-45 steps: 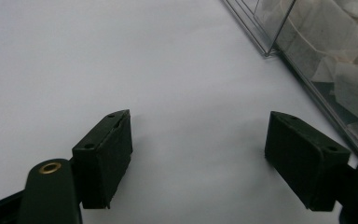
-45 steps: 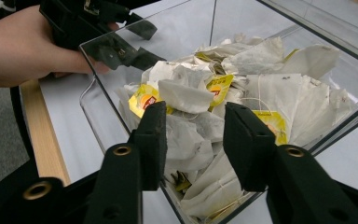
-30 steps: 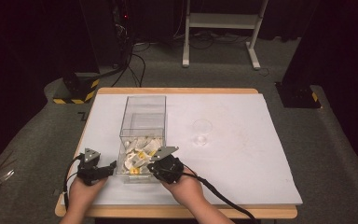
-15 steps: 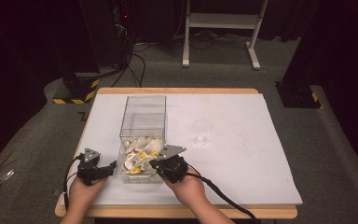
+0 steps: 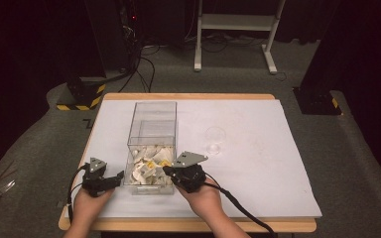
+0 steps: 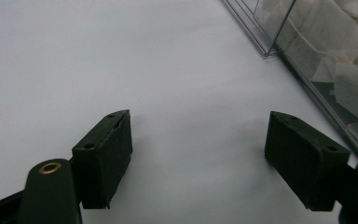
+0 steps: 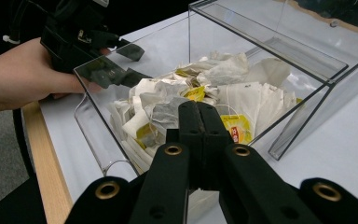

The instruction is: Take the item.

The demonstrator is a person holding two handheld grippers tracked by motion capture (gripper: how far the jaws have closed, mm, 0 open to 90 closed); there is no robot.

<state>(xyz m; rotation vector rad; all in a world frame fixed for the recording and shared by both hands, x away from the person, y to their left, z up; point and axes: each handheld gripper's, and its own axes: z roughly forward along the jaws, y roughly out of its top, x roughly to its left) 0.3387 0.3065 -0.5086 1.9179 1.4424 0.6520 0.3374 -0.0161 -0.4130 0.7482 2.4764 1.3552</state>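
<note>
A clear plastic box (image 5: 154,105) stands on the white sheet, its near end heaped with white tea bags (image 5: 150,166), some with yellow tags. My right gripper (image 5: 168,170) reaches in over the box's near right wall. In the right gripper view its jaws (image 7: 200,110) are pressed together, tips right at the heap of tea bags (image 7: 242,88); I cannot tell if anything is pinched. My left gripper (image 5: 118,177) rests just left of the box, open, with only bare sheet between its jaws (image 6: 198,154). The box wall (image 6: 307,70) runs past its right jaw.
A small clear round object (image 5: 214,139) lies on the white sheet (image 5: 263,168) to the right of the box. The wooden table edge (image 5: 188,225) runs along the front. Dark floor, cables and a stand lie beyond the table.
The right gripper has edged slightly to the right at the box's near end. The left gripper has stayed where it was.
</note>
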